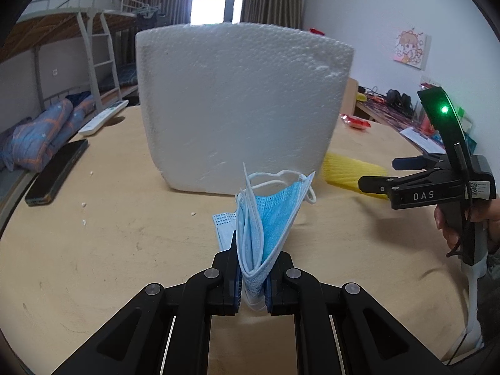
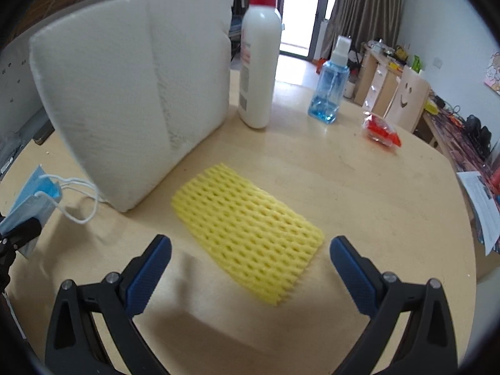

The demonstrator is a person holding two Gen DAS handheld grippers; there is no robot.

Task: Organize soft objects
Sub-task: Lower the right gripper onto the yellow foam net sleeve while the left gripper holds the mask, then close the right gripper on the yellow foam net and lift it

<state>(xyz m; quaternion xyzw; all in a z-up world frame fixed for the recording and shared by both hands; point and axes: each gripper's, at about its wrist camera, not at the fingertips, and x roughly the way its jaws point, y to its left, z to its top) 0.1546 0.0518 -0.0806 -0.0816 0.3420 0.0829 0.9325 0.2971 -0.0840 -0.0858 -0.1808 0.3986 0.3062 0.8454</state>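
Your left gripper point(image 1: 253, 284) is clenched on a folded light-blue pleated surgical face mask point(image 1: 268, 222), which stands upright out of the pads with its crease pinched low between them. The mask's layers fan apart above the pads, the brighter blue face turned to the right and the paler side to the left, and its thin white elastic ear loops point(image 1: 278, 178) arch off the top edge, one dangling at the upper right corner. Straight ahead of that claw, just beyond the mask, stands the large white styrofoam block point(image 1: 240, 106) with a pebbled surface, resting on the pale wooden table point(image 1: 93, 250). To the left of the claw, a black phone point(image 1: 56, 172) and a white remote control point(image 1: 103, 117) lie near the table's edge. Your right gripper point(image 2: 250, 250) is released, its blue-padded fingers point(image 2: 150, 268) spread wide and hanging above the table. Ahead and between them lies the yellow foam mesh sleeve point(image 2: 247, 231), flat on the wood, its honeycomb holes running in diagonal rows and its near end ragged. Farther beyond that claw stand a white bottle with a red cap point(image 2: 259, 68) and a clear blue spray bottle point(image 2: 329, 90), with a small red packet point(image 2: 379, 131) off to the right.
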